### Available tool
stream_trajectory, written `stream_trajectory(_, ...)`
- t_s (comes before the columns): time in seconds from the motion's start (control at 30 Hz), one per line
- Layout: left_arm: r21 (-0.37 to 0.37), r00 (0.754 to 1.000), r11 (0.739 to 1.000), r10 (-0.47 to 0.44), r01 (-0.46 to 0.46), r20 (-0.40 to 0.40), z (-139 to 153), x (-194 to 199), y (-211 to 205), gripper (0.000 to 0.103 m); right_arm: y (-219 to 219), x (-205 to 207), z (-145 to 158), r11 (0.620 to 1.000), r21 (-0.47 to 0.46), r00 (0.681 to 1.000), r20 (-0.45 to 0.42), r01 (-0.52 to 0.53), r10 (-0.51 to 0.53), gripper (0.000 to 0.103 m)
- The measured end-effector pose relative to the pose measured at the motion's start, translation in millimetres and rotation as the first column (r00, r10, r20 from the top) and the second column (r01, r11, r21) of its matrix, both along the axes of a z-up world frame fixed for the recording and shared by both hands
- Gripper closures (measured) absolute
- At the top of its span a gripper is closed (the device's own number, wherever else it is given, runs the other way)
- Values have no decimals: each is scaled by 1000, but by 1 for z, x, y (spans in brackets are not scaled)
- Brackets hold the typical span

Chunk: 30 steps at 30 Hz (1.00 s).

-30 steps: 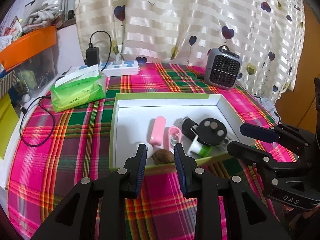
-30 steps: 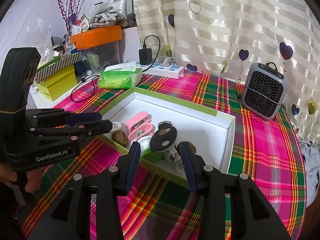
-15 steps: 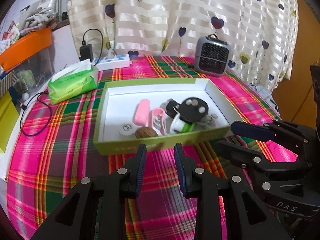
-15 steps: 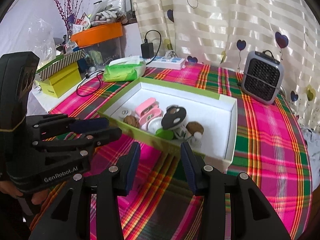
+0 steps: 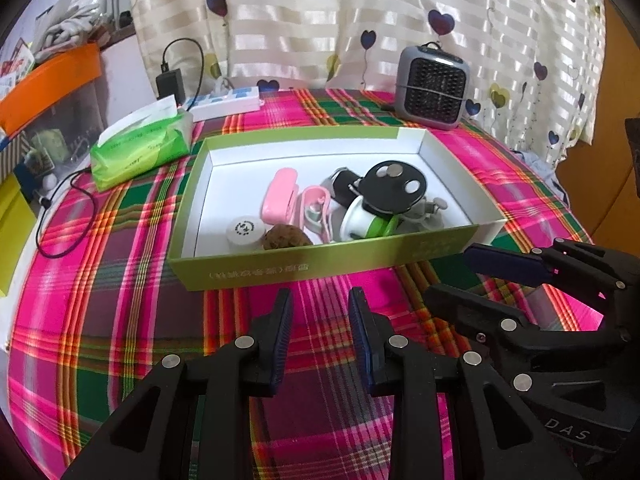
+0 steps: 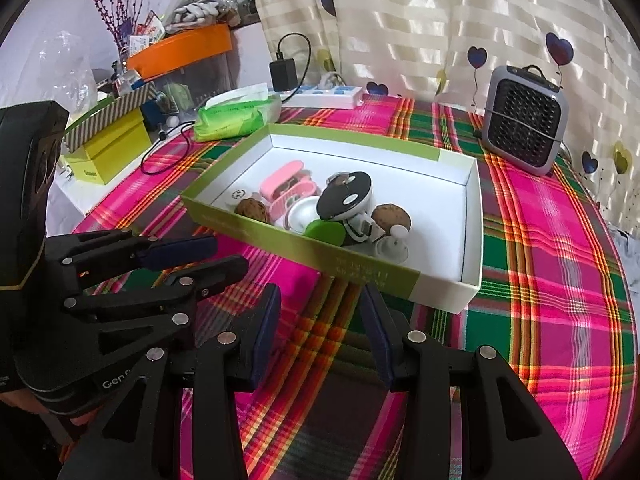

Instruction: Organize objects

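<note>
Both grippers backed off the box, nothing held.

I've pulled the left gripper (image 5: pixel 320 336) and right gripper (image 6: pixel 320 332) back from over the box (image 5: pixel 320 264); a second ago the jaws hung right at its near wall, now they sit over the plaid bench (image 5: pixel 120 320) in front of it. Both sets of jaws open and empty. Items all inside the box: pink case (image 5: pixel 280 194), walnut (image 5: pixel 286 238), white cap (image 5: pixel 244 230), black disc (image 5: pixel 394 186). I read that as sorting done or a pause. Writing: "DAS" on the right gripper, "Gen…" on the left; box print too blurred to read.
</note>
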<state>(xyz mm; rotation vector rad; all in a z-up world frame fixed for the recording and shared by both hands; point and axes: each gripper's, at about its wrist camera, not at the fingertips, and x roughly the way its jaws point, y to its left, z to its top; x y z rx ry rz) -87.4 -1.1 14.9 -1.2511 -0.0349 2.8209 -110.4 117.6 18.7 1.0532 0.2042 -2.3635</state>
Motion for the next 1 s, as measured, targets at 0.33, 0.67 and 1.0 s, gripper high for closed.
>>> stream_trajectory(0.33, -25, 998, 999, 48, -47, 34, -9, -11, -3, 76, -2, -12, -10, 999, 14, 998, 41, 36, -37, 60)
stream_trajectory(0.67, -64, 996, 995, 76, -73, 40, -11, -15, -1, 76, -2, -20, -18, 996, 38, 995, 58, 75, -77, 60)
stream_trajectory(1.0, -89, 994, 991, 101, -97, 40, -12, -17, 0, 76, -4, -22, -18, 992, 64, 992, 46, 110, -113, 60)
